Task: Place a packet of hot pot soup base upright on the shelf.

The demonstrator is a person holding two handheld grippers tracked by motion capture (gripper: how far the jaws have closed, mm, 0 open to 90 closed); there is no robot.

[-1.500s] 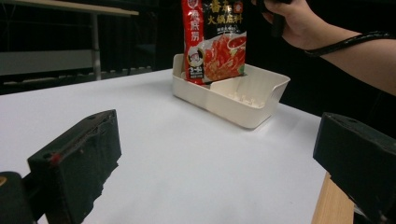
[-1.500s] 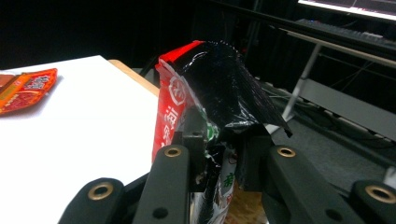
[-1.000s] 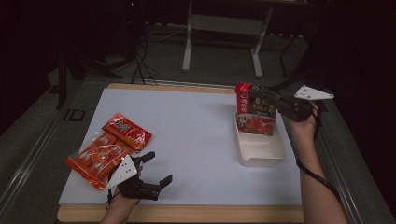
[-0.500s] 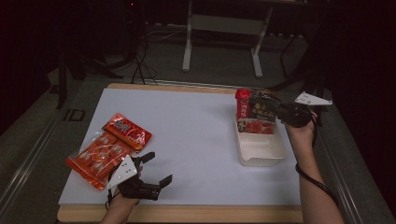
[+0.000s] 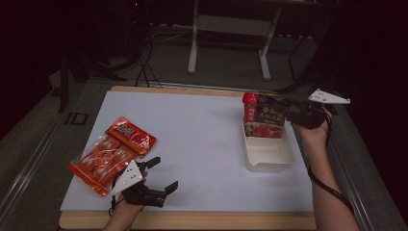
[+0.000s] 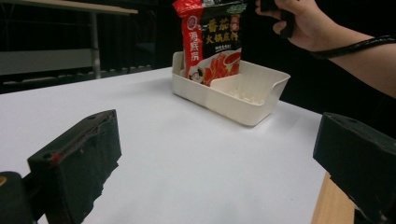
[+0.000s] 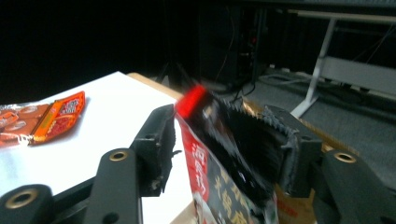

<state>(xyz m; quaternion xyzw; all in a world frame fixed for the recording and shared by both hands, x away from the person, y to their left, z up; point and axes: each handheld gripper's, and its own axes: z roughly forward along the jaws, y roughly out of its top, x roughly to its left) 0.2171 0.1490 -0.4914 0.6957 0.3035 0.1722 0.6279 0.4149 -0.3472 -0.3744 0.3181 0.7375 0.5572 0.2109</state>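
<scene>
The red-and-black sauce packet [image 5: 263,115] is glossy film, like the crinkly orange snack bag [image 5: 111,153]. The cream tray [image 5: 269,156] looks smooth plastic – slightly shiny. The table [image 5: 192,139] is matt white, edged in pale wood.

High view and left gripper view share the tray [image 5: 267,159].

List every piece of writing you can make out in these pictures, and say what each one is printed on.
"番茄" and "火锅底料": on the black-and-red sauce packet standing in the white tray.
"ID": on the floor left of the table.
Red strip on that packet: Chinese characters, too small to read.
Orange snack packets: print too blurred to read.
</scene>
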